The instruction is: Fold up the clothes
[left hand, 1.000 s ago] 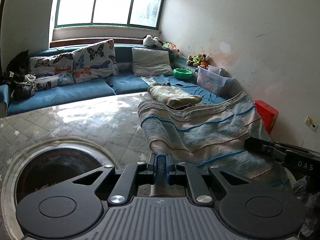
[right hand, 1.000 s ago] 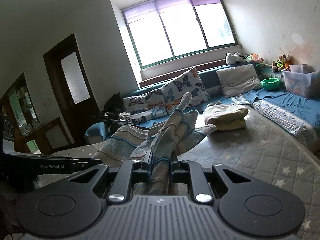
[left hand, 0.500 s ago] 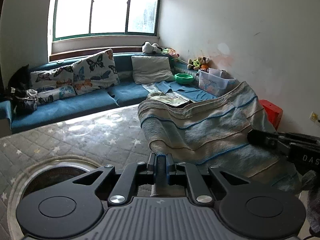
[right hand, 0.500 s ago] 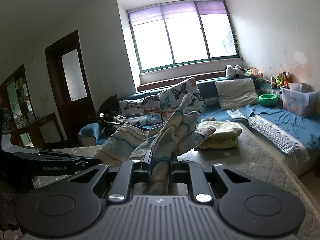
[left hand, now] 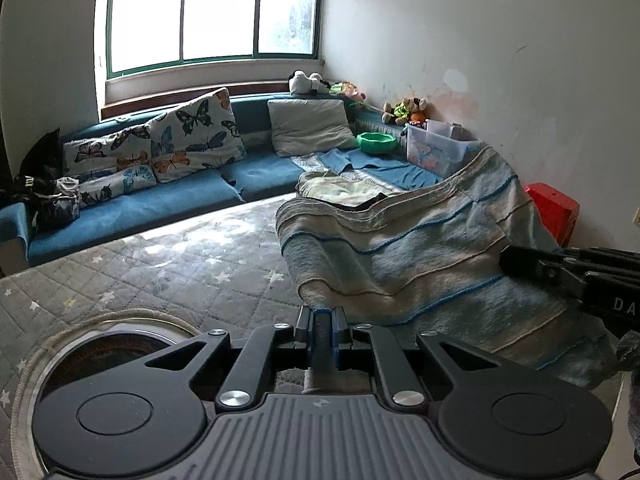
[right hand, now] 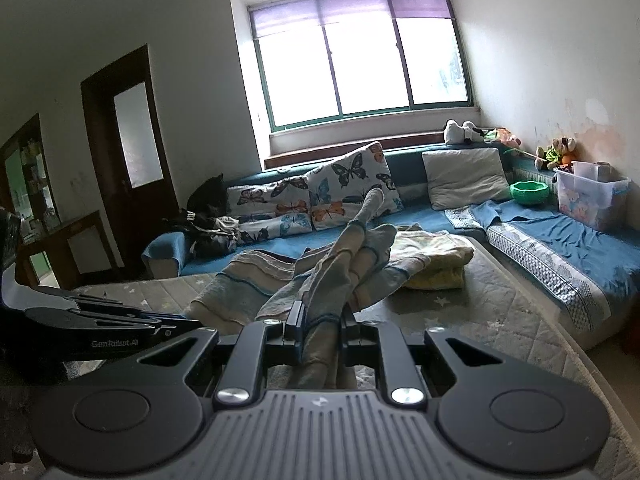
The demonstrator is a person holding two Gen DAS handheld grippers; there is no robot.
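Observation:
A striped beige and blue knit garment [left hand: 408,248] hangs stretched between my two grippers above the grey quilted mat [left hand: 168,264]. My left gripper [left hand: 322,320] is shut on one edge of it. My right gripper [right hand: 320,320] is shut on a bunched edge of the same garment [right hand: 332,264], which rises in folds in front of the camera. The right gripper also shows at the right of the left wrist view [left hand: 560,268], and the left gripper at the left of the right wrist view [right hand: 120,320]. A folded pale yellow garment [right hand: 432,256] lies on the mat beyond.
A blue corner sofa [left hand: 168,196] with butterfly pillows [left hand: 192,136] and a grey cushion [right hand: 464,176] runs along the back. A green bowl [right hand: 528,192] and clear storage box [right hand: 588,196] sit at right. A round dark opening [left hand: 100,360] lies in the mat near left. A red box [left hand: 556,208] stands by the wall.
Both grippers have lifted with the garment; the views sit higher and the garment hangs further off the mat. The grips are unchanged.

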